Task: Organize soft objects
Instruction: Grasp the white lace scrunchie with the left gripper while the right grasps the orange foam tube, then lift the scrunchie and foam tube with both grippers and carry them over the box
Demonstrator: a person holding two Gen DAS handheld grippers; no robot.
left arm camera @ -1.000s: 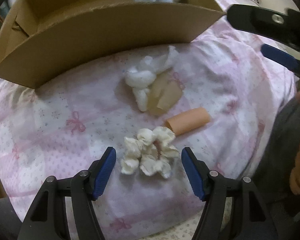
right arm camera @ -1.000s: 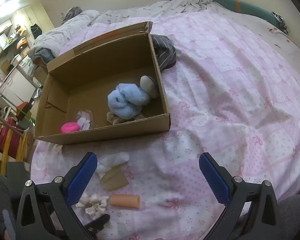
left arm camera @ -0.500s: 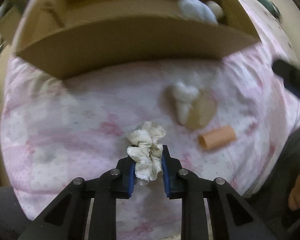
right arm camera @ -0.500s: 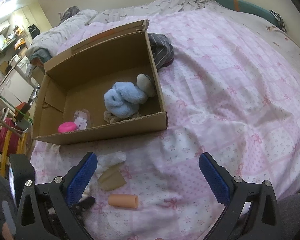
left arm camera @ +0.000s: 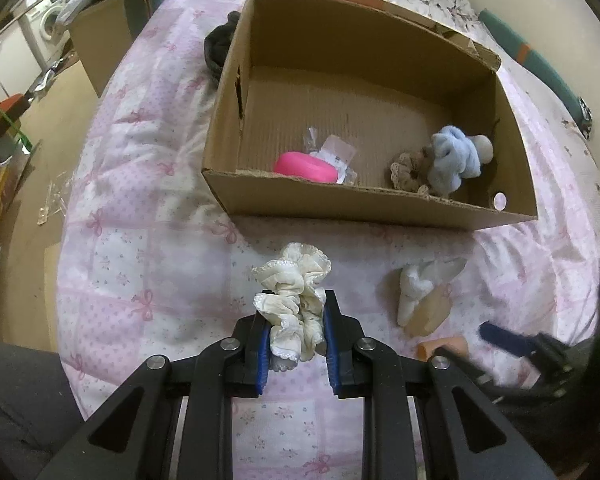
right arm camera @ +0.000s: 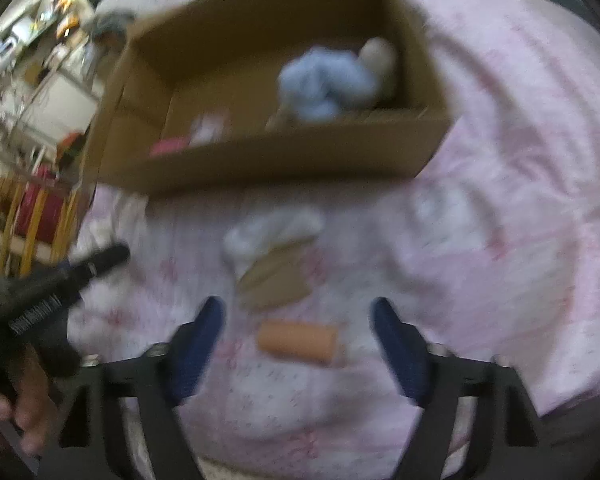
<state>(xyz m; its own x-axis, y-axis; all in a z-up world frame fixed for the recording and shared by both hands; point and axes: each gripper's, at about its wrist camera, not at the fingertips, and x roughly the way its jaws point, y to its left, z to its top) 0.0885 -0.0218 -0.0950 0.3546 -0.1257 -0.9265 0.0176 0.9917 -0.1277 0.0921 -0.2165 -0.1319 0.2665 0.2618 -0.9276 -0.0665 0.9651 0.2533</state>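
Observation:
My left gripper (left arm camera: pixel 296 322) is shut on a cream ruffled scrunchie (left arm camera: pixel 296 272), held above the pink bedspread in front of the open cardboard box (left arm camera: pixel 360 200). The right wrist view is blurred. There my right gripper (right arm camera: pixel 298 312) hangs low over a peach roll (right arm camera: pixel 298 340). Its jaws are closing, with the roll between them and the pads not touching it. A white cloth (right arm camera: pixel 272 232) lies on a tan piece (right arm camera: pixel 276 280) just beyond. Inside the box are a pale blue fluffy item (left arm camera: pixel 454 160), a brown scrunchie (left arm camera: pixel 406 172) and a pink object (left arm camera: pixel 306 166).
A dark cloth (left arm camera: pixel 220 48) lies behind the box's far left corner. The bed's edge drops to the floor on the left, where another carton (left arm camera: pixel 100 36) stands. A person's hand (right arm camera: pixel 20 412) holds the left gripper's handle. A clear packet (left arm camera: pixel 336 152) lies in the box.
My left gripper shut on the cream scrunchie, lifted it off the bedspread and tipped up so the box's inside shows. My right gripper dropped over the peach roll and its jaws narrowed.

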